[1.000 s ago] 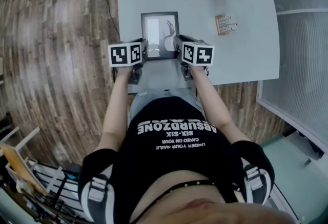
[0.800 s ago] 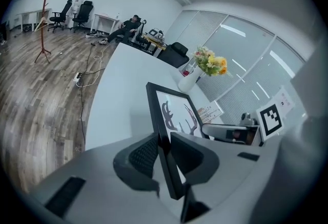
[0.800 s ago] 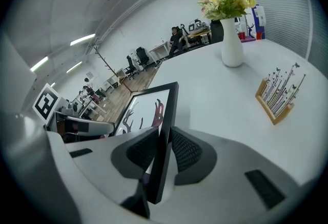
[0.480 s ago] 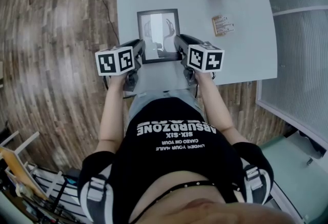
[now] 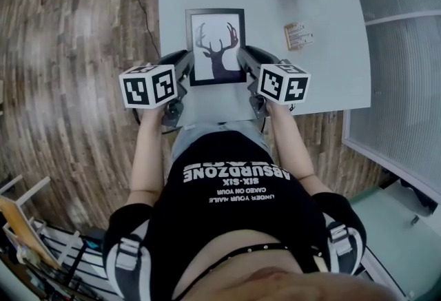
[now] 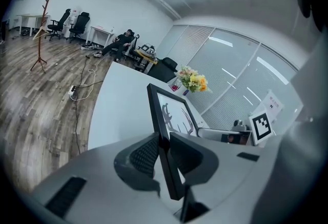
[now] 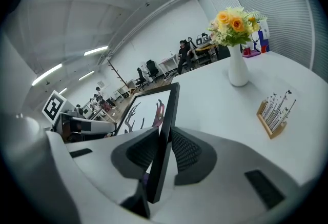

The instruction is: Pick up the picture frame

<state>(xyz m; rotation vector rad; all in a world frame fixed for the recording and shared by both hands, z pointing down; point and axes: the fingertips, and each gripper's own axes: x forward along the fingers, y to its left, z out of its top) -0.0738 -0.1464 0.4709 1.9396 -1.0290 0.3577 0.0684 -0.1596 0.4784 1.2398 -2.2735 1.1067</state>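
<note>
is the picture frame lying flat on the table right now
No, the left gripper, its jaws closing on the frame's edge, holds the picture frame tilted up off the table.

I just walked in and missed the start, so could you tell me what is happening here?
A person holds a claw in each hand. The left claw, its jaws closing, and the right claw each clamp a side edge of a black picture frame with a deer print, holding it up over the grey table.
</note>
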